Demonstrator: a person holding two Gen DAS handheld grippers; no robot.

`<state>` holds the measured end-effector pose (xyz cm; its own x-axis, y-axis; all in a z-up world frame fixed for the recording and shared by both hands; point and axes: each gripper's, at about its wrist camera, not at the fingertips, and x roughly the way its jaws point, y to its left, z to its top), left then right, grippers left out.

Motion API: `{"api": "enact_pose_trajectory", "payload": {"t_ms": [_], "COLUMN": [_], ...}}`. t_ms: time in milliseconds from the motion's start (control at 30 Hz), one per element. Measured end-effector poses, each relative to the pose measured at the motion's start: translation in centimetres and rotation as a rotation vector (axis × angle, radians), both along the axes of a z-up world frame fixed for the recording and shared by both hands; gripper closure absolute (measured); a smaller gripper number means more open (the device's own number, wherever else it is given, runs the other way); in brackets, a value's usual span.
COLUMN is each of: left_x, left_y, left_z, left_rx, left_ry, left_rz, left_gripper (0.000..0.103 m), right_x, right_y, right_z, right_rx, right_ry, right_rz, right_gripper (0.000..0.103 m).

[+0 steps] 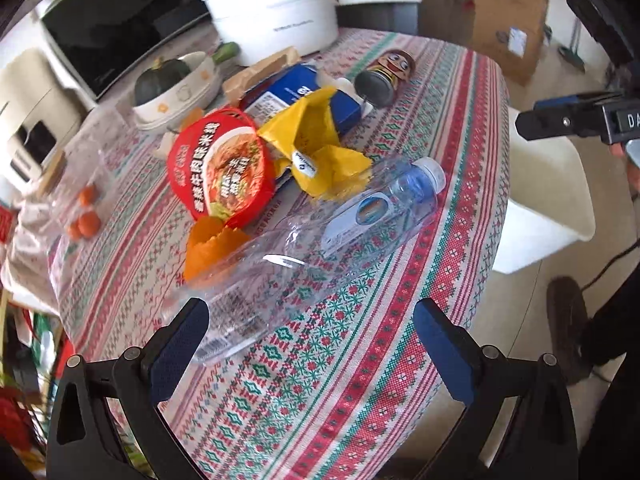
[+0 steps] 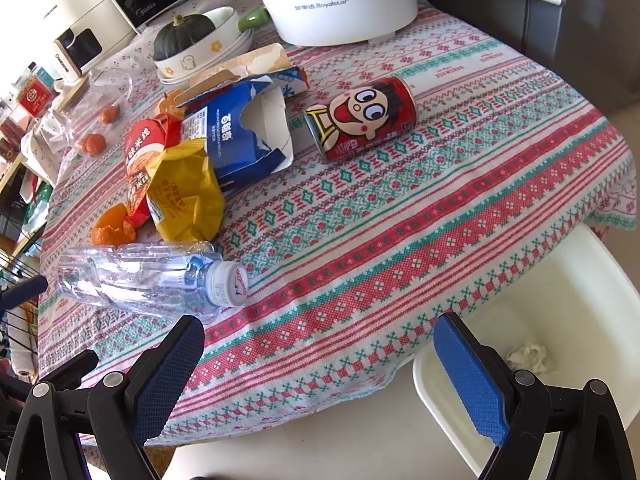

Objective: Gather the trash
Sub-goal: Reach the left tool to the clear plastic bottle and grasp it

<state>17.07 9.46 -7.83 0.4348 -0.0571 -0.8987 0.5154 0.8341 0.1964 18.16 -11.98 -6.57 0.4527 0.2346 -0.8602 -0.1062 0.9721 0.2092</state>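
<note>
Trash lies on the patterned tablecloth (image 1: 360,340): an empty clear plastic bottle (image 1: 320,232) on its side, a red noodle-bowl lid (image 1: 220,168), a yellow wrapper (image 1: 320,140), orange peel (image 1: 208,248), a torn blue carton (image 1: 304,92) and a red cartoon can (image 1: 384,76). My left gripper (image 1: 312,344) is open, just short of the bottle's base. My right gripper (image 2: 316,368) is open and empty over the table edge, with the bottle (image 2: 152,280), wrapper (image 2: 184,196), carton (image 2: 240,132) and can (image 2: 360,120) ahead. A white bin (image 2: 560,320) stands below the table edge, holding crumpled tissue (image 2: 528,356).
A white electric pot (image 1: 276,12), a bowl with a dark squash (image 1: 172,84), small oranges in a clear bag (image 1: 86,216), a microwave (image 1: 120,28) and a cream appliance (image 1: 32,120) stand at the back. Cardboard boxes (image 1: 508,20) sit on the floor.
</note>
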Motion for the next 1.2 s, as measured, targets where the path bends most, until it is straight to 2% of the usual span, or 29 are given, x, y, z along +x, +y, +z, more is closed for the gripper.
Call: {"api": "enact_pose_trajectory", "payload": {"t_ms": [100,233,300,400,467,567,733,833,1000,1100,1200], "left_x": [2.1,4.5,5.0,5.4,5.0,4.0,3.1,2.2,0.0,-1.4,-2.8], "left_y": [-1.2,-2.5,-2.8,-2.7,-2.6,-2.4,-0.3,1.3,4.2,5.8,7.3], "left_z": [-0.6,-2.5,-3.3,-4.2,-5.0,-6.2,-5.5,-4.9,-3.0,-1.8,-0.9], "left_rx": [0.033,0.099,0.137,0.121,0.106,0.118,-0.051,-0.139,-0.350,-0.464,-0.545], "left_ry": [0.065,0.151,0.154,0.206,0.250,0.265,0.267,0.245,0.220,0.182,0.166], "left_rz": [-0.077,-0.128,-0.152,-0.145,-0.142,-0.127,0.003,0.103,0.276,0.373,0.436], "left_gripper": [0.000,0.000,0.000,0.001,0.005,0.011,0.028,0.032,0.040,0.040,0.040], "right_x": [0.4,1.2,1.6,1.9,1.9,1.7,1.3,1.1,1.0,1.1,1.2], "right_y": [-0.9,-3.0,-4.2,-5.7,-6.4,-7.1,-7.4,-7.2,-6.3,-5.3,-3.6], "right_z": [0.1,0.0,-0.1,-0.1,-0.1,0.0,0.3,0.5,0.6,0.6,0.5], "right_rx": [-0.016,-0.030,-0.023,-0.011,-0.014,-0.022,-0.021,-0.013,-0.001,0.006,0.009], "right_ry": [-0.004,0.006,0.018,0.033,0.036,0.034,0.029,0.025,0.019,0.017,0.016], "right_rz": [0.002,-0.039,-0.064,-0.088,-0.097,-0.098,-0.089,-0.082,-0.077,-0.068,-0.043], "right_gripper": [0.007,0.007,0.007,0.007,0.007,0.007,0.007,0.007,0.007,0.007,0.007]}}
